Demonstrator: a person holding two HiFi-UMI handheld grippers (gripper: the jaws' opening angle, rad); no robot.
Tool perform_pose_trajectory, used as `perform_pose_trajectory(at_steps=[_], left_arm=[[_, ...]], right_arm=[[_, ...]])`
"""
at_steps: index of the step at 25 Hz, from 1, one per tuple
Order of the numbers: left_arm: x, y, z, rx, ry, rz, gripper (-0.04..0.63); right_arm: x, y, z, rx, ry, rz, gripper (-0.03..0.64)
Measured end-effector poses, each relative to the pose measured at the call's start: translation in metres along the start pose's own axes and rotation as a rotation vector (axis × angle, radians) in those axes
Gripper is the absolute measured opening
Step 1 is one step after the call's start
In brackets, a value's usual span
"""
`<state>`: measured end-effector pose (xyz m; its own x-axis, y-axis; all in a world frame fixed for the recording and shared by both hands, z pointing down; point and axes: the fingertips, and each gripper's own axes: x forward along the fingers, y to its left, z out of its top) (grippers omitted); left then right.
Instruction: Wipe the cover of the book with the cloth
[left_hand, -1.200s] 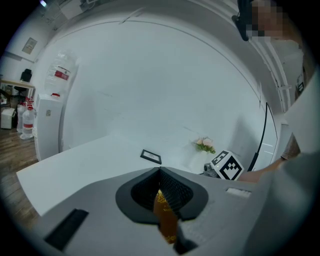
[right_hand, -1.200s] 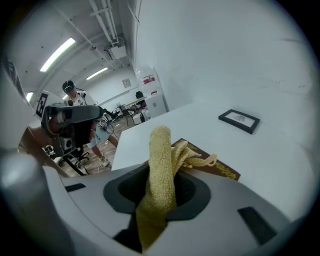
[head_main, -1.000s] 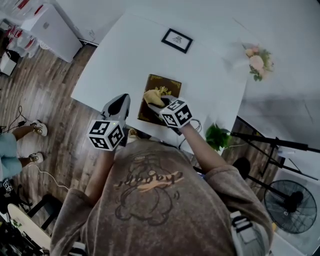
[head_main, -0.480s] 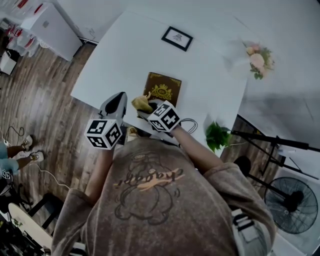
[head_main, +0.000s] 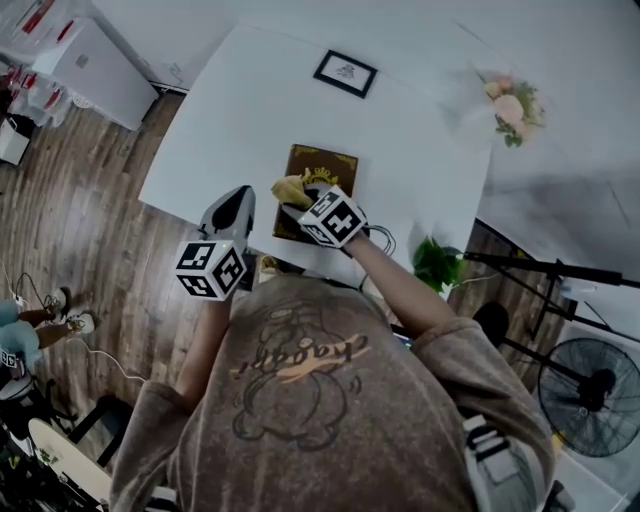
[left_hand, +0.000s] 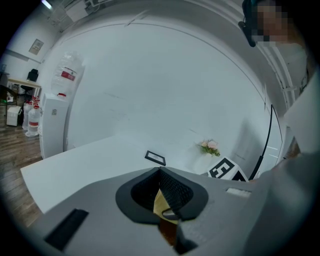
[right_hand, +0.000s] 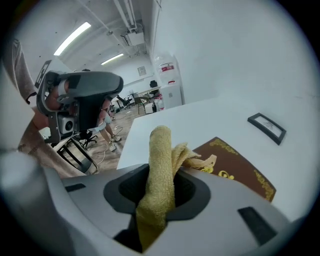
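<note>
While the book (head_main: 328, 165) shows a gold border and a gold crest on its dark brown cover, no title is readable in any view. Print inside the black picture frame (head_main: 345, 73) is too small to read. Script on the person's shirt (head_main: 300, 400) isn't legible either. The marker cubes (head_main: 212, 268) carry black-and-white square codes only.

Book lies flat, cover up, on the white table (head_main: 230, 120), close to the near edge. Long axis runs away from the person, far short edge toward the frame. In the head view it's near vertical, far end leaning slightly right.

Right gripper (right_hand: 161, 172): jaws clamped on the yellow cloth (right_hand: 161, 145), which sticks up out of them and flops forward over the book's near left part. Cloth-to-cover contact: can't confirm.

Left gripper (left_hand: 160, 170): jaws closed tip to tip, nothing gripped, over the table's near edge just left of the book.
</note>
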<state>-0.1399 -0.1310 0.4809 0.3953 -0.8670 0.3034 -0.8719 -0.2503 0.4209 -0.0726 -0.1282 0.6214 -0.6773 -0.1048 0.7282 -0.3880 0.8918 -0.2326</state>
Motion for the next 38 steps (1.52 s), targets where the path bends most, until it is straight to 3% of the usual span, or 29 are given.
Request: perform_pose_trajectory(at_steps=[9,20,26,38], left_arm=[[0.008,-0.007,-0.008,-0.007,0.024,-0.023,0.003],[0.02,-0.012,-0.011,0.0,0.053,-0.057,0.003],[0.032,-0.019,-0.012,0.009,0.074,-0.092,0.003],[0.055,-0.047,-0.021,0.034,0.113,-0.193,0.003]], right_arm=[[-0.013,-0.07,0.009,0.062,-0.028,-0.12,0.109],[-0.04,-0.123,-0.002,0.154,-0.055,-0.226,0.109],[-0.047,-0.113,-0.011,0.145,-0.053,-0.232,0.109],[-0.057,-0.049,-0.047,0.155,-0.061,-0.179,0.109]])
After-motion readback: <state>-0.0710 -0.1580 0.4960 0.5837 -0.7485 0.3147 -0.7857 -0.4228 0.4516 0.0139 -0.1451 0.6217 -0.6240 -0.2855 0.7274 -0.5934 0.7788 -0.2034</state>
